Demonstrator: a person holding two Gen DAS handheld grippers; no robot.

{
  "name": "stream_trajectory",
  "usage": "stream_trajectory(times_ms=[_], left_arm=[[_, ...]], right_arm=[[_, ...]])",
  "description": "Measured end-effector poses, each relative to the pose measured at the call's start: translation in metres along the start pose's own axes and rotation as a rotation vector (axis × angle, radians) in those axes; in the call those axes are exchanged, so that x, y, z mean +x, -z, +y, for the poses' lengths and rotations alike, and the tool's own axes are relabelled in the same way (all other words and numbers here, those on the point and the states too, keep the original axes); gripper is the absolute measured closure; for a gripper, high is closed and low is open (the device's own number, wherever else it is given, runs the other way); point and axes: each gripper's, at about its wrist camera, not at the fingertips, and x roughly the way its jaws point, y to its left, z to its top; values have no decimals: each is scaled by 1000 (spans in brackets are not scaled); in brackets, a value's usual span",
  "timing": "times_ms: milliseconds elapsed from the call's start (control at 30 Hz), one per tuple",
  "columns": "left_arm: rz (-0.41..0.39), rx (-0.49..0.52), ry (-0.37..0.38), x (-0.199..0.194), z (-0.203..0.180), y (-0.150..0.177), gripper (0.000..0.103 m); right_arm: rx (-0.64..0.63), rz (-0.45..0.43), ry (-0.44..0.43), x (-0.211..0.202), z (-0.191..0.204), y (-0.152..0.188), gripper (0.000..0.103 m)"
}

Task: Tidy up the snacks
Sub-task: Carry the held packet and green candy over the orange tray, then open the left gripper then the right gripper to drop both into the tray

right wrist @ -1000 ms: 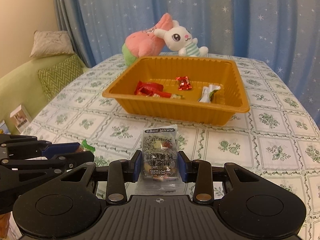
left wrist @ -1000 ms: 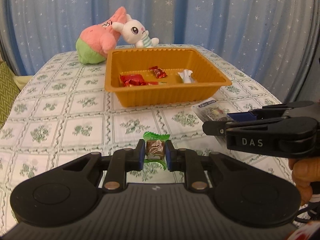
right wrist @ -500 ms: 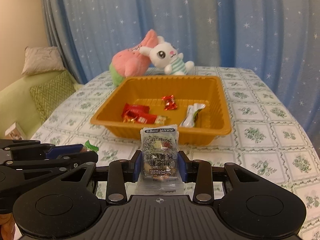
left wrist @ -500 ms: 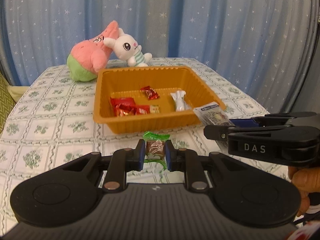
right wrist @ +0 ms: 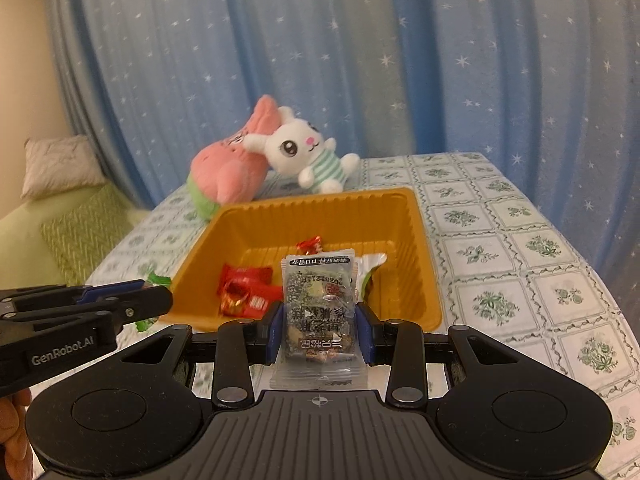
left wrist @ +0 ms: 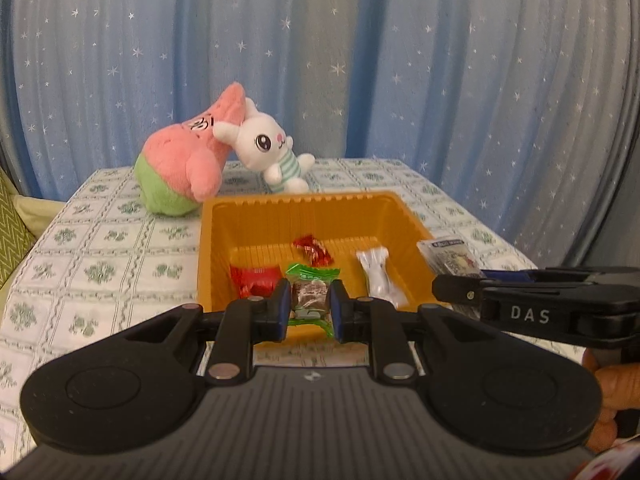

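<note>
The left gripper [left wrist: 309,307] points toward 12 o'clock, level, its blue-padded fingers [left wrist: 282,304] pressed against both sides of a green-wrapped candy [left wrist: 311,295]. The right gripper [right wrist: 319,330] sits alongside at its 3 o'clock, also aimed at 12 o'clock, fingers [right wrist: 362,332] clamped on a clear snack packet [right wrist: 318,312]. A bare hand shows under each gripper's handle.

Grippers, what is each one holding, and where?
Left gripper: green-wrapped chocolate candy, pinched across its middle. Right gripper: clear printed snack packet, gripped by its lower side edges.
</note>
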Motion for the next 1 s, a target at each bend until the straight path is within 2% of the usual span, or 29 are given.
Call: stream_trajectory(times_ms=[367, 767, 1000], left_arm=[[6, -1, -3, 36, 9, -19, 85], [33, -73, -14, 72, 40, -23, 85], [52, -68, -1, 85, 37, -23, 85]], right_arm=[[47, -4, 36, 33, -5, -24, 65], [41, 25, 73, 78, -2, -27, 65], [57, 25, 76, 92, -4, -30, 65]])
